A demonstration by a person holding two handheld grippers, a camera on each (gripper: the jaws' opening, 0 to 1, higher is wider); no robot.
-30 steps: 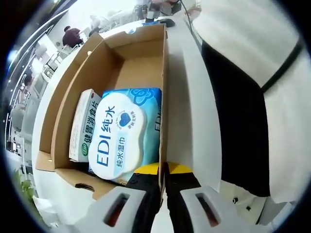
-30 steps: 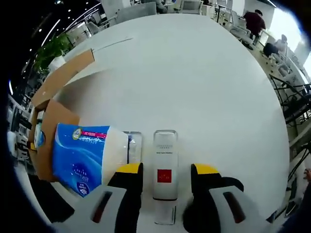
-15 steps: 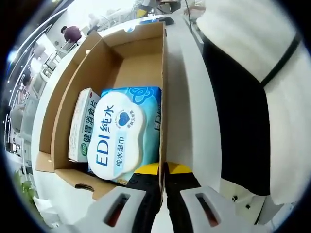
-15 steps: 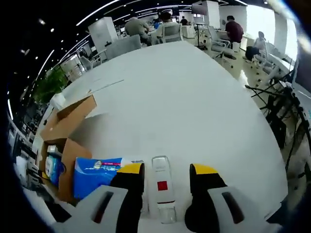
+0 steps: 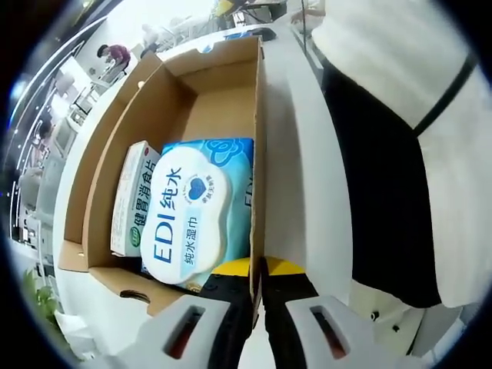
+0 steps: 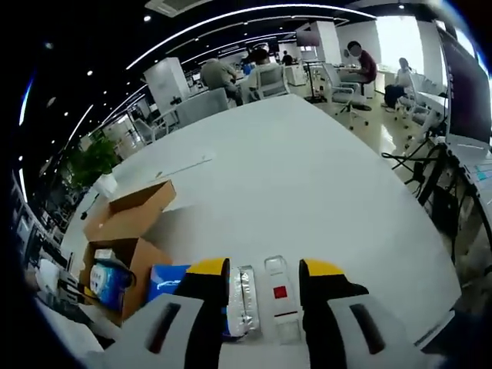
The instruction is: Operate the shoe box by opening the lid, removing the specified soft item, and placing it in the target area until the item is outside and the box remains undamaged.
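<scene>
The open cardboard shoe box [image 5: 192, 100] lies lengthwise in the left gripper view. Inside it sit a blue and white wet-wipes pack [image 5: 196, 211] and a white and green carton [image 5: 134, 200]. My left gripper [image 5: 257, 270] is shut on the box's near right wall. In the right gripper view my right gripper [image 6: 265, 270] is open and holds nothing, raised above the white table [image 6: 292, 169]. Below its jaws lie a blue soft pack [image 6: 165, 280], a clear plastic pack [image 6: 244, 298] and a clear item with a red label [image 6: 280, 304]. The box [image 6: 127, 254] stands at the left.
A person in a white top and dark trousers [image 5: 384, 177] stands close along the table's edge beside the box. The box's lid flap [image 6: 131, 207] lies open on the table. Office chairs and seated people [image 6: 231, 73] are at the far end.
The right gripper view has pulled up and back from the table, so the items under its jaws look smaller. The left gripper keeps its hold on the box wall.
</scene>
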